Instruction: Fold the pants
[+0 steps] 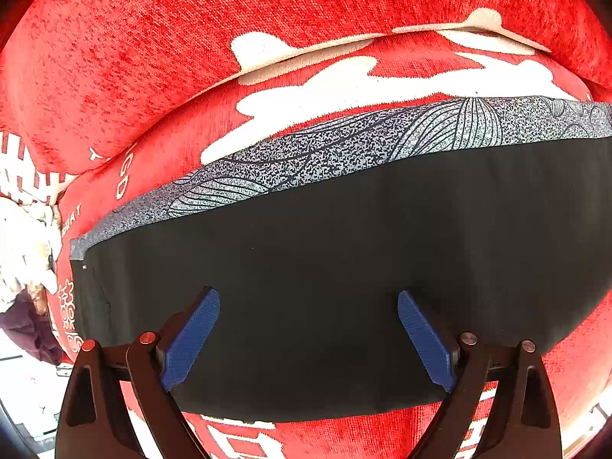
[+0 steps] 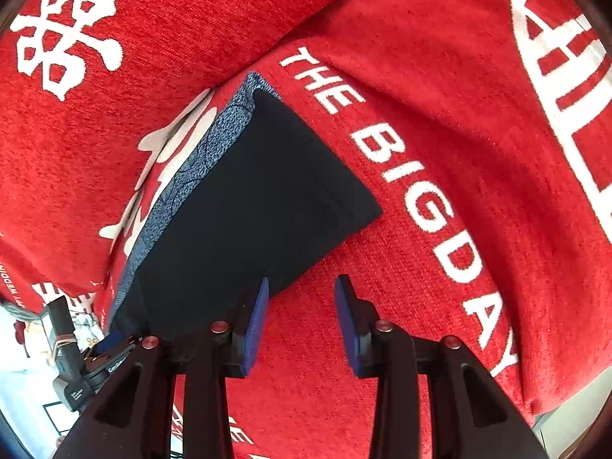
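Dark pants (image 1: 344, 267), folded into a compact rectangle, lie flat on a red blanket (image 1: 153, 38) printed with white lettering, a strip of speckled grey patterned fabric (image 1: 344, 141) showing along their far edge. In the left wrist view, the left gripper (image 1: 309, 338) hangs directly above the bundle, its blue pads (image 1: 191, 340) spread wide, nothing between them, the black cloth filling the frame from 9 o'clock to 3 o'clock. In the right wrist view, the right gripper (image 2: 302, 319) sits at 6 o'clock, jaws partly parted and empty; the near edge of the pants (image 2: 248, 210) lies just beyond its left pad, the bundle stretching toward 11 o'clock. The left gripper's body (image 2: 91, 359) shows at 8 o'clock by the pants' far end.

The folding appears close to finished, with both tools off the cloth after a fold. What remains looks like either one last halving, which would call for both grippers to pinch one short edge together and carry it over evenly, or simply withdrawing without dragging the layers askew.
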`<state>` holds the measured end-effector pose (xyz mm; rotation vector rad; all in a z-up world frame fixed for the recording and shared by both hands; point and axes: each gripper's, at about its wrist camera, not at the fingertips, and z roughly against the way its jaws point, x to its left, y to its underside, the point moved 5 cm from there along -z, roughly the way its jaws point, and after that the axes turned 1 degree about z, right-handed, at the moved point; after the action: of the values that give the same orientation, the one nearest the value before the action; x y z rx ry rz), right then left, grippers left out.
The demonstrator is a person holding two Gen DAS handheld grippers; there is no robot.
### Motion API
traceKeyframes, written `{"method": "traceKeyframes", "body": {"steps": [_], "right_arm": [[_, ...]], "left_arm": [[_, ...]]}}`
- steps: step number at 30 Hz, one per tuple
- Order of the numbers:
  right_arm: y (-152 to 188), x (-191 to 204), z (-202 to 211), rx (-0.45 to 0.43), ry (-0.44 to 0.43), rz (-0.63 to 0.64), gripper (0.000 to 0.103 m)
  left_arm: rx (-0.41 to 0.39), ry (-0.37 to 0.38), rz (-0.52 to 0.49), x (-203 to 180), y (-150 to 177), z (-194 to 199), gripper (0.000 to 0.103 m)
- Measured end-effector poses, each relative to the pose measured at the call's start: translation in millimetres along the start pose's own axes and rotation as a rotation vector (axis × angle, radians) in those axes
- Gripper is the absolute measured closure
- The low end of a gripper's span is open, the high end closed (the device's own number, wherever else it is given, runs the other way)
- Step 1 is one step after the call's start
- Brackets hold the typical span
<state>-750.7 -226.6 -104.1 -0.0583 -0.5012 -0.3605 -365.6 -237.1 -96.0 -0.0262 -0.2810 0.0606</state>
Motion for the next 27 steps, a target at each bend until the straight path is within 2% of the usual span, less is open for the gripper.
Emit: {"method": "traceKeyframes", "body": {"steps": [27], "right_arm": [[3.1, -6.9, -4.6, 0.004, -0.065, -0.06, 0.057]], "left_arm": [[-0.023, -0.008, -0.033, -40.1, -5.9, 26.1, 0.008]]}}
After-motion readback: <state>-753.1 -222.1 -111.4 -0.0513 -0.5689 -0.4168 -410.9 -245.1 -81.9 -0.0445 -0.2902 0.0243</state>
